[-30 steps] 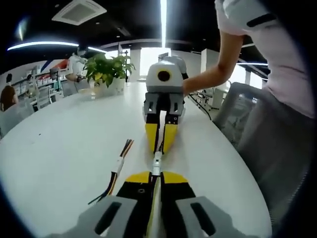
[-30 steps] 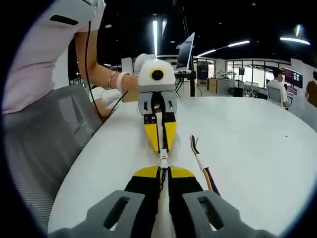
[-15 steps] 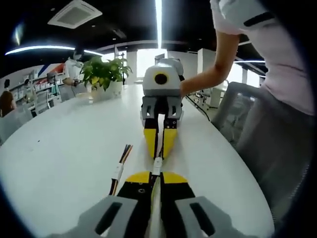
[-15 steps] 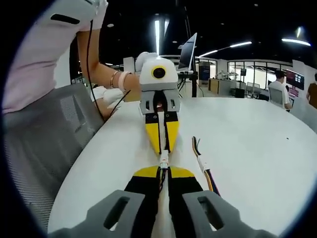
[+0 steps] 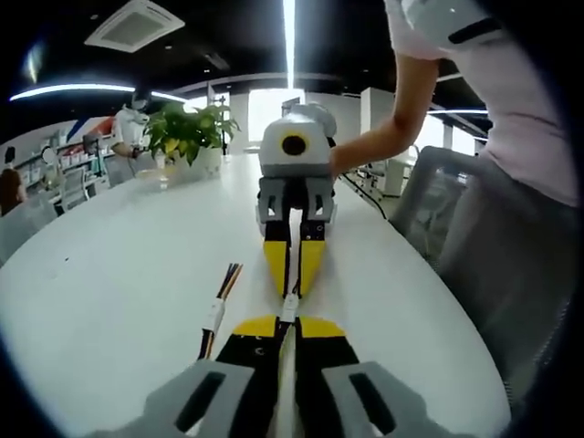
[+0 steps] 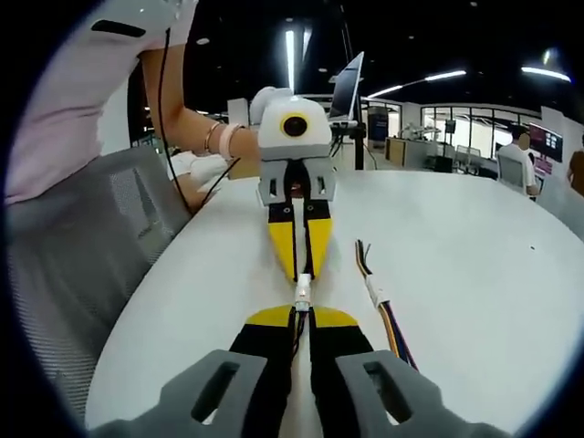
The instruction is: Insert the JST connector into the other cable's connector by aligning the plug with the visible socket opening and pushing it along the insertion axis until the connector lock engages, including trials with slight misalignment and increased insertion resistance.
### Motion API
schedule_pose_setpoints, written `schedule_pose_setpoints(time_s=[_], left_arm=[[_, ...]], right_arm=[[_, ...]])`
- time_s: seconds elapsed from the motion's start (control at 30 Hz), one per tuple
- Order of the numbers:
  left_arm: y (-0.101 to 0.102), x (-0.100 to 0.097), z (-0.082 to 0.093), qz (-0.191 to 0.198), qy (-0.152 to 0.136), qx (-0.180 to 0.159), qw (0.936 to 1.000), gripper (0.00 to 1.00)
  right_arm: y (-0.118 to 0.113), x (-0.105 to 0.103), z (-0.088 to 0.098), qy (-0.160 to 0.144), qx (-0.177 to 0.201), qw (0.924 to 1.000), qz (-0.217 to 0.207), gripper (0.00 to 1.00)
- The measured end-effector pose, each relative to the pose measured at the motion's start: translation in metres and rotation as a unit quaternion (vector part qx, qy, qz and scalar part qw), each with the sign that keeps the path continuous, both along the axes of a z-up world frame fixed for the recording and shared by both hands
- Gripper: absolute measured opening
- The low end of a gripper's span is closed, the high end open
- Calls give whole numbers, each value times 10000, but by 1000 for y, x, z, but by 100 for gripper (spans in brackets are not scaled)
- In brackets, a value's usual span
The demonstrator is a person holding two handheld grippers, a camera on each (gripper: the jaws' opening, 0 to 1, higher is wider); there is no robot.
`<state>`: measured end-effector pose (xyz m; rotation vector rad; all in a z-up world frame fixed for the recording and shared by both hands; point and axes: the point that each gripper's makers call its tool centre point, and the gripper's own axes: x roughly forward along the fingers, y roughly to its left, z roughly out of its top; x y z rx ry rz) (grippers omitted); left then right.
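Left hand-held gripper (image 5: 286, 321) and right hand-held gripper (image 6: 302, 313) still clamped on white connectors (image 6: 302, 293), tips closer together

My feeds are bright on the white table (image 5: 109, 283) and dark overhead. Light comes from a long ceiling strip (image 5: 288, 23) that blows out to pure white, and from the hazy windows (image 5: 274, 105) behind it. In the right gripper view another ceiling strip (image 6: 290, 55) glares too. Shadows on the table are soft and faint. Fisheye bending curves the table edge, and the far office looks soft.
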<state>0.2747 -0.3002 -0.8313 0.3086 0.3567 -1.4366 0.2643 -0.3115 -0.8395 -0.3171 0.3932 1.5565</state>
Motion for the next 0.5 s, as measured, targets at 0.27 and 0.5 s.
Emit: schedule_pose_setpoints(time_s=[0.27, 0.5], left_arm=[[2, 4, -3, 37, -40, 35, 10000, 0], [7, 19, -4, 325, -173, 39, 9993, 0]], right_arm=[[3, 5, -3, -120, -44, 9999, 13, 3], [6, 22, -5, -419, -128, 9990, -101, 3]])
